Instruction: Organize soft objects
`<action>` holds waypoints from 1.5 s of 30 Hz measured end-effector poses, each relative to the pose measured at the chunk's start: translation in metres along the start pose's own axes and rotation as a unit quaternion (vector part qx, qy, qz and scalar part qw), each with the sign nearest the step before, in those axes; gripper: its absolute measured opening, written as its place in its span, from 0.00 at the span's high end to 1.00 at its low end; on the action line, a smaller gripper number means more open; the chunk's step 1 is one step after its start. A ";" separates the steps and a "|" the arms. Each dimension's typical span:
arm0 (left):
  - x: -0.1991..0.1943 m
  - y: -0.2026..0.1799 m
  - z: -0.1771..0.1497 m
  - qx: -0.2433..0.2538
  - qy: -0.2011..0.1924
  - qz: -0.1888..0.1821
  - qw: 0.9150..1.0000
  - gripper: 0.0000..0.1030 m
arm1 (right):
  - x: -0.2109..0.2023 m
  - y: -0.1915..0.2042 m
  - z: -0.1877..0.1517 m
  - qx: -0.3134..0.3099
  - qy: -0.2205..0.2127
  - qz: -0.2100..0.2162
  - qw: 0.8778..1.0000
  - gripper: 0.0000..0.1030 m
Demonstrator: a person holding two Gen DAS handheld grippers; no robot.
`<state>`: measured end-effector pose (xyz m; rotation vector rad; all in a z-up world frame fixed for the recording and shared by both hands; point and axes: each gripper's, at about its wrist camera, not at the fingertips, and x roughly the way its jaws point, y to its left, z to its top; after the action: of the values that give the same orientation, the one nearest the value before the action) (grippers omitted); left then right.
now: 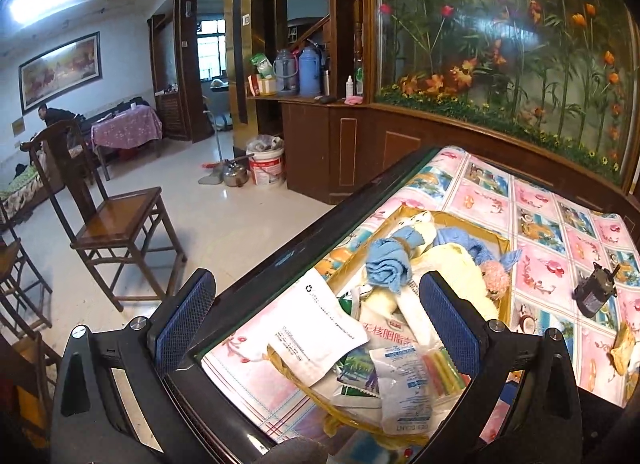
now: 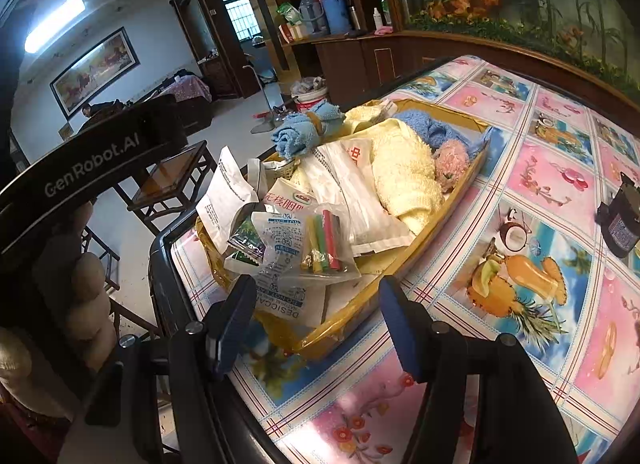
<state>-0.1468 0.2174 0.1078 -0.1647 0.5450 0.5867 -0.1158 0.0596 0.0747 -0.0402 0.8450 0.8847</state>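
Towels and packets fill a shallow yellow tray [image 2: 440, 216] that sits on a table [image 2: 540, 296] covered in a cloth of pink flower and fruit-drink squares. Both views show the rolled blue towel [image 1: 390, 264] tied with a band, the pale yellow towel [image 2: 404, 172] lying over a second blue towel [image 2: 420, 122], and a fuzzy pink pom-pom [image 2: 452, 160] touching the yellow towel's side.

Only the right wrist view shows the left gripper's body with "GenRobot.AI" printed on it and the gloved left hand [image 2: 86, 296] holding it. It also gives the clearest look at a clear bag of coloured sticks [image 2: 324, 242], red, green and yellow, and a white sachet [image 2: 288, 300] reading "DESICCANT". A packet with red Chinese characters [image 2: 298, 202] lies beside them; its text is partly covered.

Only the left wrist view takes in the room to the side: a wooden chair [image 1: 116, 224], a metal kettle [image 1: 235, 176] just beside a white bucket [image 1: 267, 166], two blue thermoses [image 1: 300, 70] on a counter, and a glass panel of artificial flowers [image 1: 512, 52].

A small dark box-like object [image 1: 592, 292] stands on the cloth, well apart from the tray.

The left gripper [image 1: 316, 308] hovers over the tray's near end with jaws wide apart, holding nothing. The right gripper [image 2: 318, 324] is likewise spread and empty, at the tray's near corner.
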 end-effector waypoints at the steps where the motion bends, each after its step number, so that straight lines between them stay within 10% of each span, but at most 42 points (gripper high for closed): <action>1: 0.001 0.000 0.000 0.001 0.002 0.001 1.000 0.00 | 0.000 0.001 -0.001 0.000 0.001 0.000 1.000 0.39; 28: 0.011 0.010 -0.007 -0.014 0.034 -0.013 0.999 0.00 | 0.007 0.012 -0.010 -0.012 0.015 0.005 1.000 0.30; 36: 0.011 0.003 -0.012 -0.012 0.068 -0.113 0.991 0.00 | 0.000 -0.004 -0.019 0.011 0.015 0.002 1.000 0.30; 45: -0.020 -0.062 -0.026 0.104 0.080 -0.199 0.971 0.00 | -0.061 -0.078 -0.042 0.087 -0.034 -0.045 0.995 0.30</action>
<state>-0.1374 0.1492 0.0957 -0.1180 0.7037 0.1229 -0.1093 -0.0472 0.0632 0.1032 0.8476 0.7223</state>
